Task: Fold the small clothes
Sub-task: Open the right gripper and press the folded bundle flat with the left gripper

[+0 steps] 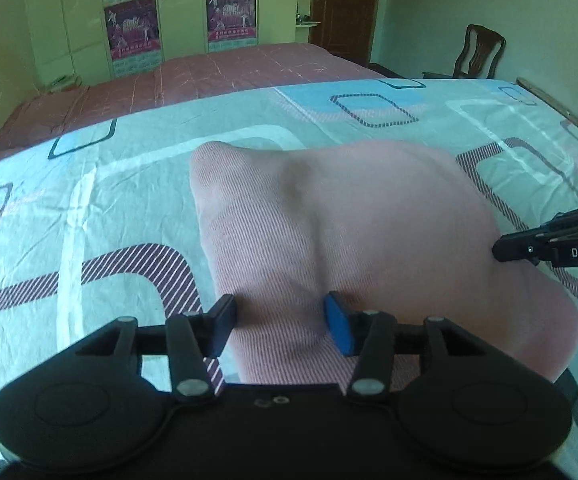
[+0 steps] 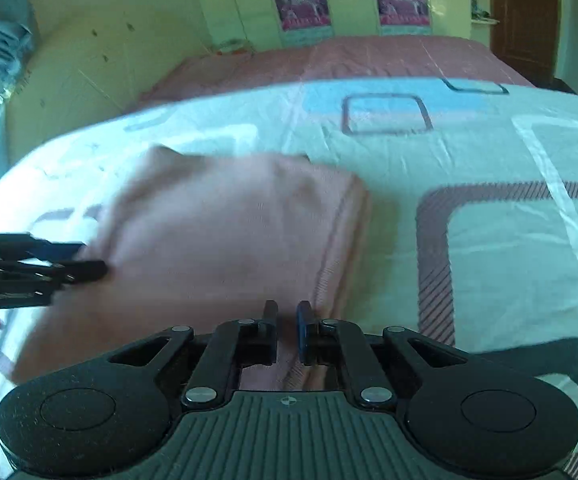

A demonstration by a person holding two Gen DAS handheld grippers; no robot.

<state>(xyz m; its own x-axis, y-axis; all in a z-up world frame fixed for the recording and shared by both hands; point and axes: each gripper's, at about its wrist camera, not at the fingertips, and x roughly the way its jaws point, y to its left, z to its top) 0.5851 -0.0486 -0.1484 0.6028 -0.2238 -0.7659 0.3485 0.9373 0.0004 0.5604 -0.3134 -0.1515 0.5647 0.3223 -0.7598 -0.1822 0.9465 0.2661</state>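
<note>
A small pink striped garment [image 1: 329, 224] lies on the patterned bed sheet [image 1: 89, 200], bulging up in the middle. My left gripper [image 1: 279, 320] is open, its fingers straddling the garment's near edge. My right gripper [image 2: 288, 320] is nearly closed on a fold of the same pink garment [image 2: 217, 232] at its near right edge. The right gripper's tip [image 1: 505, 248] shows at the garment's right side in the left wrist view. The left gripper [image 2: 85, 264] shows at the garment's left side in the right wrist view.
A second bed with a pink cover [image 1: 209, 72] stands beyond the sheet. Wardrobes with posters [image 1: 133, 28] line the far wall. A wooden chair [image 1: 477, 52] and a brown door [image 1: 345, 4] are at the back right.
</note>
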